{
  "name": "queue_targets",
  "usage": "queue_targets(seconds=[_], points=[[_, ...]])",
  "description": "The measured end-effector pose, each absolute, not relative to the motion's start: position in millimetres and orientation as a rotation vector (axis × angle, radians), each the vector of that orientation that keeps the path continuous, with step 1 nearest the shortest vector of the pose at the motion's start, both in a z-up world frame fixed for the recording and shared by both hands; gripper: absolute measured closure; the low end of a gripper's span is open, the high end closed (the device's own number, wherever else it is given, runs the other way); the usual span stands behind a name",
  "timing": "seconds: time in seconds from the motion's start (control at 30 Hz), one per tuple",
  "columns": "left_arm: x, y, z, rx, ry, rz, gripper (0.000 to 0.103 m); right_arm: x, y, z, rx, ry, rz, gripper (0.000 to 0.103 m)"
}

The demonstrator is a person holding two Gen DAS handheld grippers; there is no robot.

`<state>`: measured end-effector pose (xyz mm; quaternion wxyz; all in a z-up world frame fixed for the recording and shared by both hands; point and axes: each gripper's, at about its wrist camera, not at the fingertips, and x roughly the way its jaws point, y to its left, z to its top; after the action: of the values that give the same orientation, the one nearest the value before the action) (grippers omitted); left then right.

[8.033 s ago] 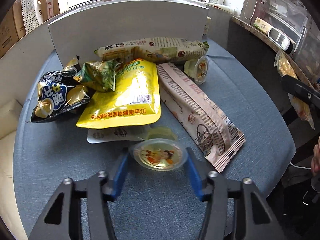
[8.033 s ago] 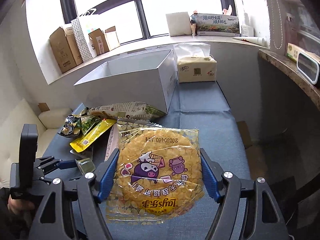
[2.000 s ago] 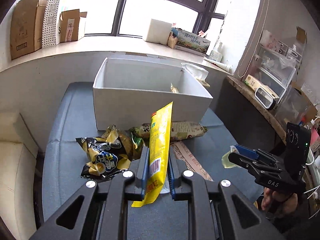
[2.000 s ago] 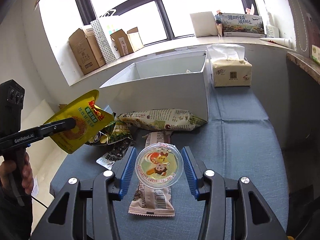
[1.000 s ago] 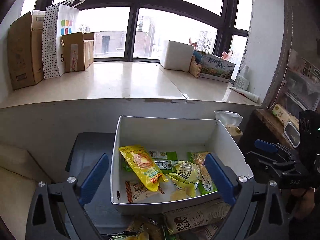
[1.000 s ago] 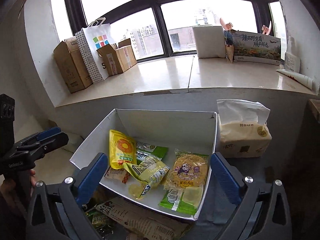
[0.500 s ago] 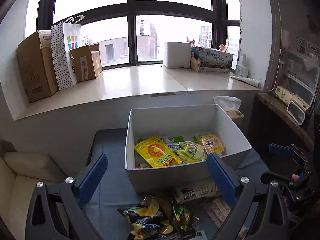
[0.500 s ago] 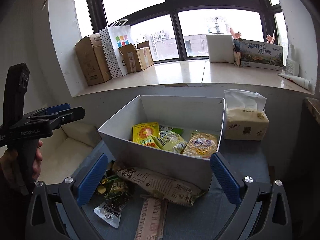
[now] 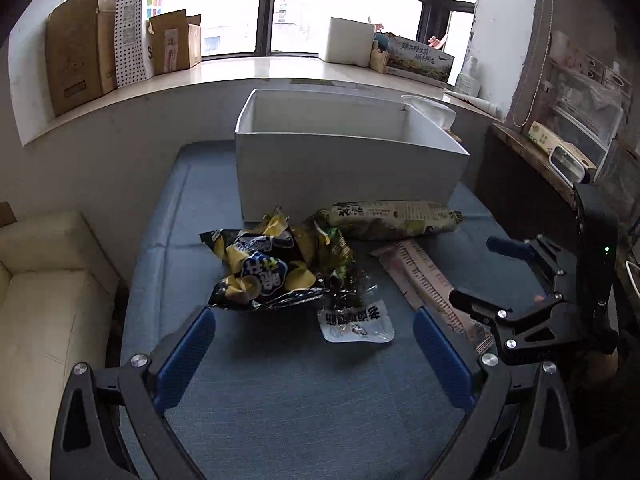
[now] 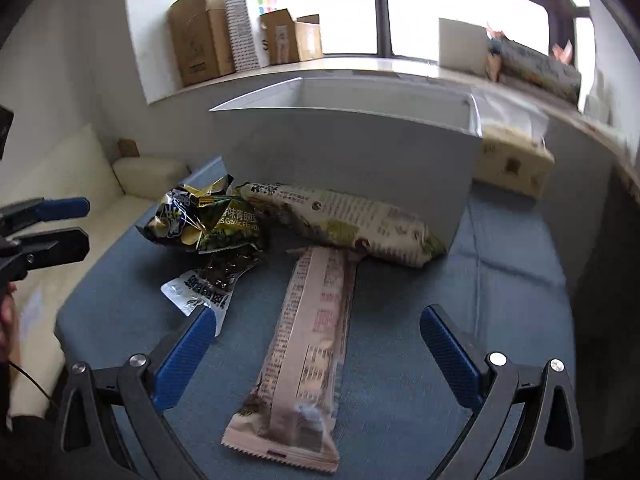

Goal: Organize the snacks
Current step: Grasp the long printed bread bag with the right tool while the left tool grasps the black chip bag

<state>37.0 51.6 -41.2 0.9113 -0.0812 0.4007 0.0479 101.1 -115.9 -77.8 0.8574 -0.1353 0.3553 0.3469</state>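
Loose snacks lie on the blue table in front of a white box (image 9: 344, 168): a black chip bag (image 9: 260, 272), a green pea bag (image 10: 232, 228), a small clear packet (image 9: 354, 324), a long printed bag (image 9: 392, 218) and a long pink wrapper (image 10: 312, 340). My left gripper (image 9: 314, 350) is open and empty, low over the table near the clear packet. My right gripper (image 10: 316, 354) is open and empty, its jaws on either side of the pink wrapper. The box's contents are hidden by its front wall.
A tissue pack (image 10: 516, 164) stands to the right of the box. Cardboard boxes (image 9: 80, 48) and a paper bag line the window sill. A cream cushion (image 9: 40, 280) lies left of the table. A shelf with containers (image 9: 576, 136) is at the right.
Both grippers have dropped from above the box to low over the table. The view now faces the loose snacks. Both jaws stay open and empty.
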Motion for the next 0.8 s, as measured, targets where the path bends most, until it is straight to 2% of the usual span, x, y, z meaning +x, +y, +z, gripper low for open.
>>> queue_targets(seconds=[0.1,0.3,0.77,0.8], points=[[34,60,-50,-0.188,0.855,0.110,0.002,107,-88,-76,-0.471,0.678,0.747,0.000],[23,72,-51,-0.201,0.839,0.115,0.002,136,-47,-78,-0.656,0.654,0.748,0.000],[17,92,-62,-0.285,0.849,0.124,0.002,175,-2,-122,-0.823,0.779,0.758,0.000],[17,94,-64,-0.295,0.851,0.123,0.002,176,-4,-122,-0.795,0.786,0.760,0.003]])
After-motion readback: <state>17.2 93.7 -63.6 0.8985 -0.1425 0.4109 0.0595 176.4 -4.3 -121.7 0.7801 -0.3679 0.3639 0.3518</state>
